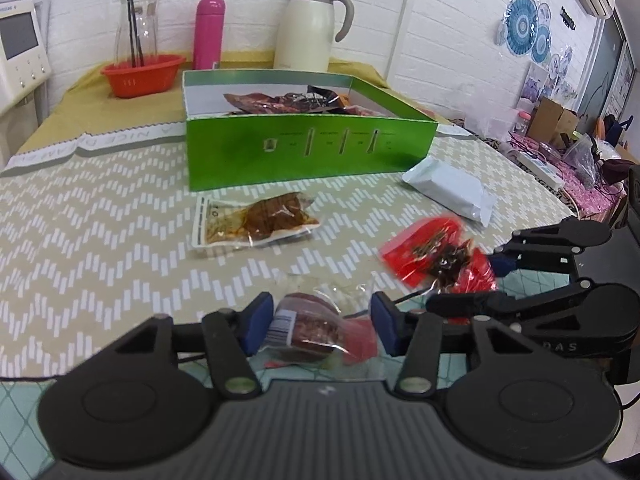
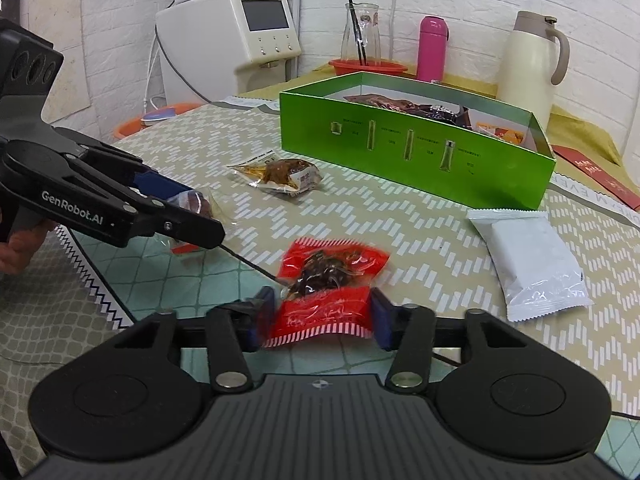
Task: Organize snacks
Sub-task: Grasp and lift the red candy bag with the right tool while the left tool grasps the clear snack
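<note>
My left gripper (image 1: 318, 326) is open, its blue pads either side of a clear packet of dark red meat (image 1: 312, 326) near the table's front edge; it also shows in the right wrist view (image 2: 192, 216). My right gripper (image 2: 322, 316) is open around the near end of a red packet of dark snack (image 2: 328, 280), which also shows in the left wrist view (image 1: 436, 254). A clear packet of brown snack (image 1: 256, 220) lies in front of the green box (image 1: 308, 152), which holds several dark packets. A white packet (image 2: 528, 256) lies to the right.
At the table's back stand an orange bowl (image 1: 142, 74) with a glass carafe, a pink flask (image 1: 208, 32) and a cream thermos jug (image 1: 312, 28). A white appliance (image 2: 260, 28) stands left of the table. A cable runs across the near tablecloth.
</note>
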`<state>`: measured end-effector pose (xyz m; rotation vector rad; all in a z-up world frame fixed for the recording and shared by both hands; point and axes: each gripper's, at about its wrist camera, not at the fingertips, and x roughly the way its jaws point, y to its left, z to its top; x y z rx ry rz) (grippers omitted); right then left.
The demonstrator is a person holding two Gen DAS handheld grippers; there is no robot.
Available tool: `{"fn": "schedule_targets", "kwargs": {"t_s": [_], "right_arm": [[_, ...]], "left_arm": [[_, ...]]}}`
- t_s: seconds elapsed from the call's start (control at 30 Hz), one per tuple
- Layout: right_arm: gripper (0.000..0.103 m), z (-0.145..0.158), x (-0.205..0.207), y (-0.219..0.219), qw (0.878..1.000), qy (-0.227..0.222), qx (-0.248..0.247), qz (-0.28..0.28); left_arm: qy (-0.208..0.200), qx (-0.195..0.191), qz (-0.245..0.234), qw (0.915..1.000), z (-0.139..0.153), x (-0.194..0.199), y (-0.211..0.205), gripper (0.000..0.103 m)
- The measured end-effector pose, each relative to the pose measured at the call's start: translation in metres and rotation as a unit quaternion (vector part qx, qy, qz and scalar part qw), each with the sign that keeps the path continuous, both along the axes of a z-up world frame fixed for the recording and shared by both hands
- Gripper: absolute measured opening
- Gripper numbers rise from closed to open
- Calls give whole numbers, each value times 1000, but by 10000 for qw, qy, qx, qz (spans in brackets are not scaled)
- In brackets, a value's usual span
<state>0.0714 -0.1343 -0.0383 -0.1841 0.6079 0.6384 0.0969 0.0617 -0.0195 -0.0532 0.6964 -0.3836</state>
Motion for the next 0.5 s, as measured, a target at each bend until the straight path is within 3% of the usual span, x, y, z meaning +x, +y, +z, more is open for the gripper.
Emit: {"fn": "schedule_targets", "kwargs": {"t_s": [0.03,0.27,0.5], "right_arm": [[3,1,0,2,10000,-21,-45,-9],[2,5,-2,4,10000,-50,-52,22],[2,33,-4,-6,9991,-322,270,-41]], "left_arm": [[-3,-2,17,10000,0,-1,-1,49],[-100,-165,40,9998,12,-10,0,47],[-340,-447,111,9984,40,-5,2,47]]}}
